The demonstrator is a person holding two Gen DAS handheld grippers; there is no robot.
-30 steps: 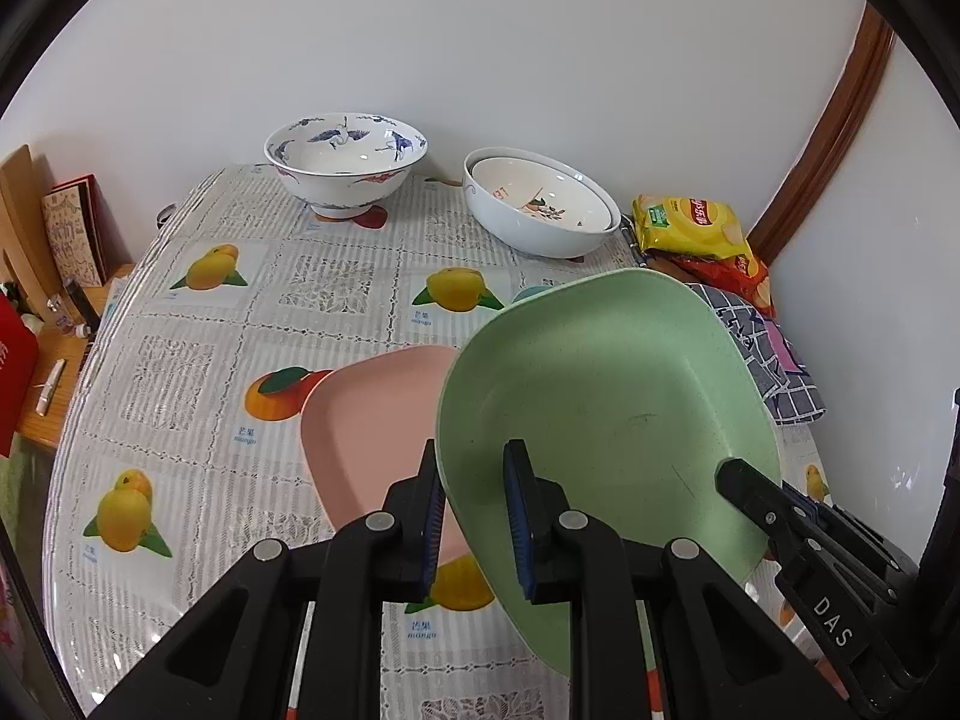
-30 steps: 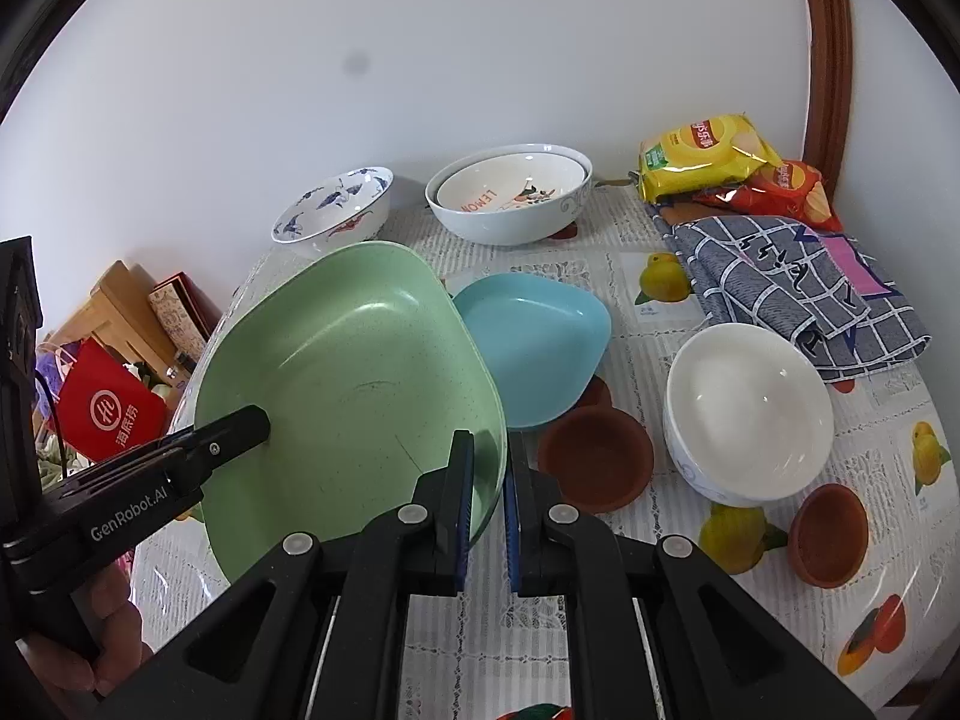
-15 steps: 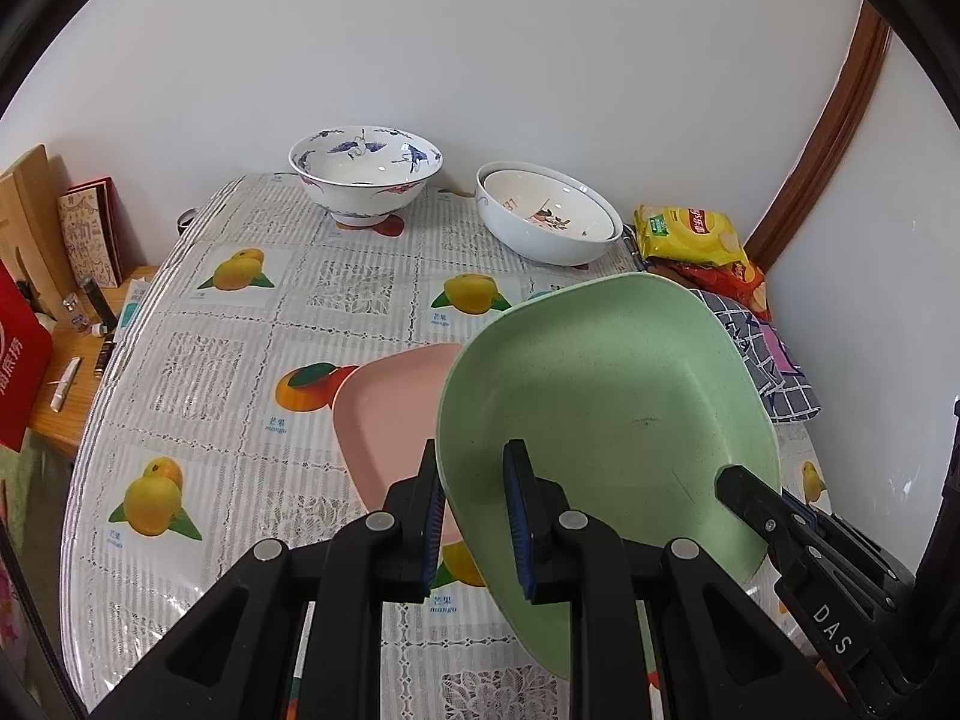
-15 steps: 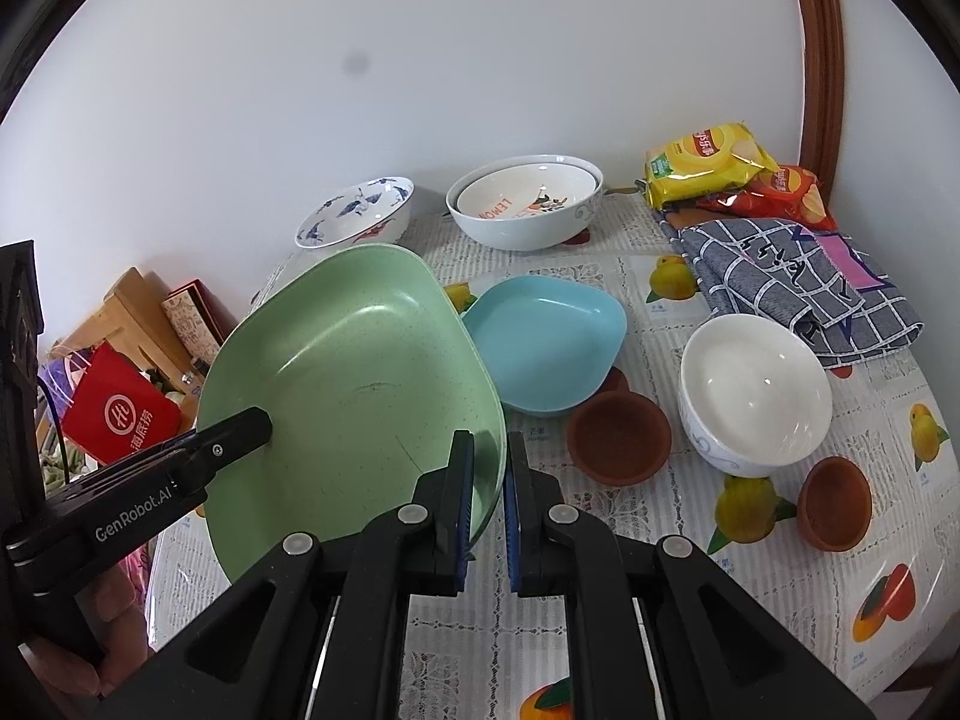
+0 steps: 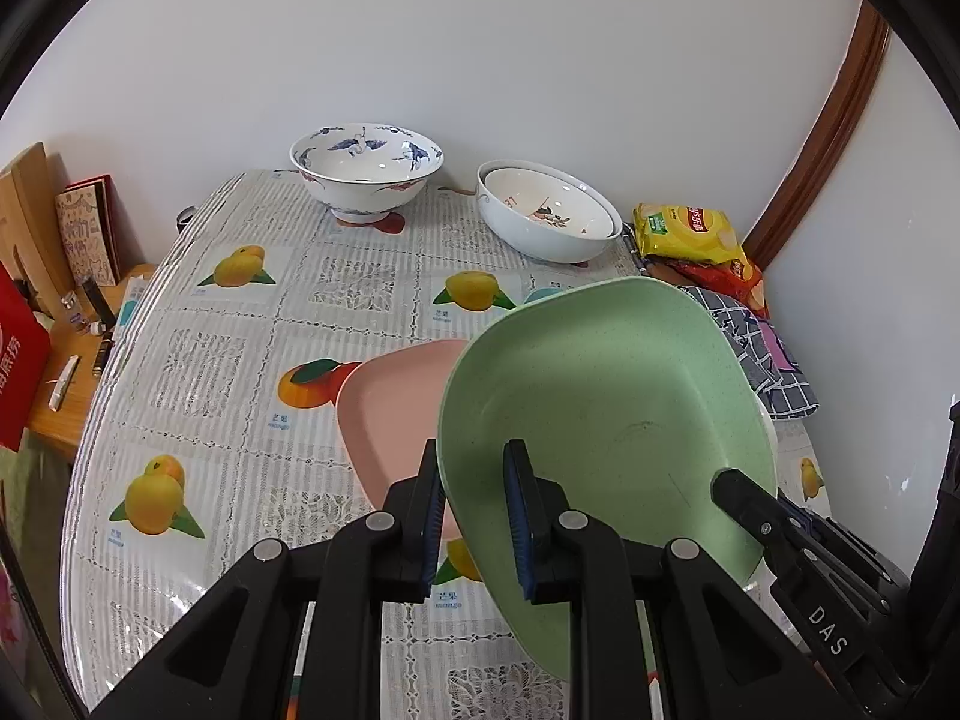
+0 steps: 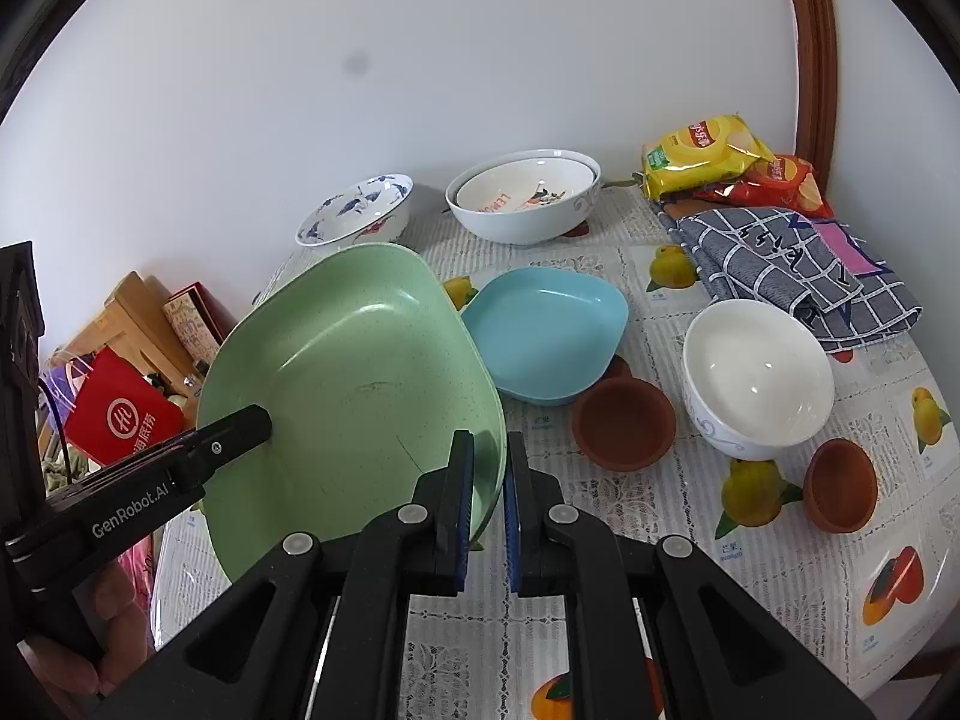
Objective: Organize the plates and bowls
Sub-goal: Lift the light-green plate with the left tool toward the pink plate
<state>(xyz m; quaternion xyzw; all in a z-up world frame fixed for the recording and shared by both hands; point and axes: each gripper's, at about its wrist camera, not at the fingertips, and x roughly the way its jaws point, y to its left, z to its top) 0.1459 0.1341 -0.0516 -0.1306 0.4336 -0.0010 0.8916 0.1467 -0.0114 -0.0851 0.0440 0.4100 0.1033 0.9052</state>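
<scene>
A green plate [image 5: 606,408] is held tilted above the table by both grippers. My left gripper [image 5: 474,468] is shut on its near-left rim. My right gripper [image 6: 487,462] is shut on its right rim [image 6: 480,396]. A pink plate [image 5: 390,414] lies on the table under and left of the green one. A blue plate [image 6: 546,330] lies to the right of it. A blue-patterned bowl [image 5: 366,171] and two nested white bowls [image 5: 546,216] stand at the back. A white bowl [image 6: 756,378] stands at the right.
Two brown saucers [image 6: 624,423] [image 6: 840,486] lie near the white bowl. A checked cloth [image 6: 792,270] and snack bags [image 6: 702,150] lie at the back right by the wall. A side shelf with a red bag [image 6: 120,414] stands left of the table.
Both grippers have lifted the green plate higher and drawn back; the table and bowls look farther away. The grip on the plate is unchanged.
</scene>
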